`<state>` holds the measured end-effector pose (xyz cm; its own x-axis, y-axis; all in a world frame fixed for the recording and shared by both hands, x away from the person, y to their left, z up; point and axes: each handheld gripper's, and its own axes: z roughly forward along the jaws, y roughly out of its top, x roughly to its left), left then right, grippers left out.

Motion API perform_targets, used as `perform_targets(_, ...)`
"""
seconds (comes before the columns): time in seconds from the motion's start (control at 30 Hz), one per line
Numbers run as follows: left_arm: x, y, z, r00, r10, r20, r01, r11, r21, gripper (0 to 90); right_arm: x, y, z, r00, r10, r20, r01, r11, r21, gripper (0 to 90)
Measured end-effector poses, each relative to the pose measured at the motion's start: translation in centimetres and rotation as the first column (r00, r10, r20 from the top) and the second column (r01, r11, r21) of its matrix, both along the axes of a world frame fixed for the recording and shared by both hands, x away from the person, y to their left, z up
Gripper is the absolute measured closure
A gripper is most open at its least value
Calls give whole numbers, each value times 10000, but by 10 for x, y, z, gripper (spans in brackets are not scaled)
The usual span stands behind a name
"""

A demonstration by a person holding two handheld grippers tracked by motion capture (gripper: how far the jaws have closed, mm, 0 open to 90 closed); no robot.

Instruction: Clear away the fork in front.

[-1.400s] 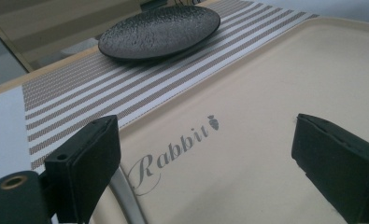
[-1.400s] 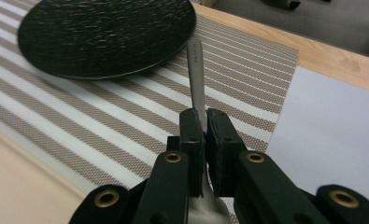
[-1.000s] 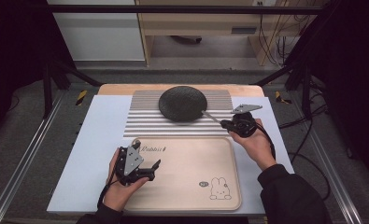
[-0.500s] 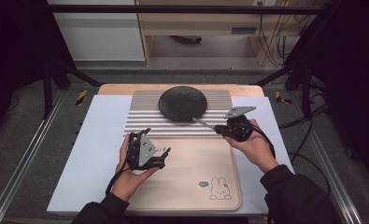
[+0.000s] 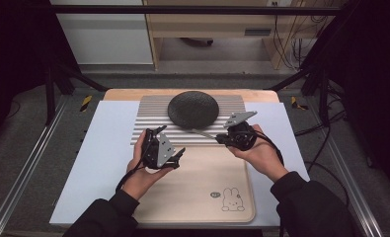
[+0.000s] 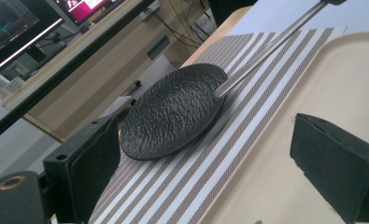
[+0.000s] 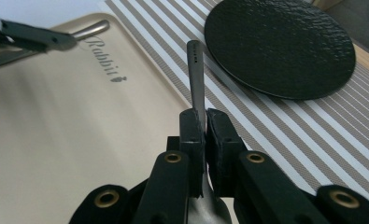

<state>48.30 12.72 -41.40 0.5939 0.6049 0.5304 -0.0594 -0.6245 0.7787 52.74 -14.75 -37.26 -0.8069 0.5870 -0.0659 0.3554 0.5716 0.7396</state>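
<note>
- The right gripper has its jaws clamped on a metal utensil, pinched upright between the pads.
- Its handle runs straight out from the jaws, over the striped mat, ending near the black plate.
- The left gripper hangs over the beige tray, jaws apart, holding nothing.

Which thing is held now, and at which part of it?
The right gripper holds a metal utensil, clamped low on its handle near the wider end. The left gripper is open and holds nothing.
</note>
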Motion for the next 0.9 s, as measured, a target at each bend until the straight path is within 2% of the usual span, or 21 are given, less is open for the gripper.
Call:
perform_targets(0.27, -10, -5, -11, 9998, -197, 84, 196, 9996, 180, 92, -9, 17, -1, 9978, 658, -74, -658, 9978, -104, 857)
perform_targets(0.63, -20, -6, -31, 9996, -24, 270, 18, 9997, 247, 100, -18, 32, -12, 9938, 1051, -351, -1055, 9944, -109, 857)
perform_targets(0.73, -23, -6, -33, 9987, 134, 499, -147, 9995, 266, 100, -19, 36, -13, 9930, 1103, -410, -1109, 9938, -122, 857)
perform_targets(0.9, -26, -5, -32, 9962, 126, 859, -160, 9991, 387, 113, -21, 41, -13, 9906, 1310, -386, -1319, 9911, -193, 857)
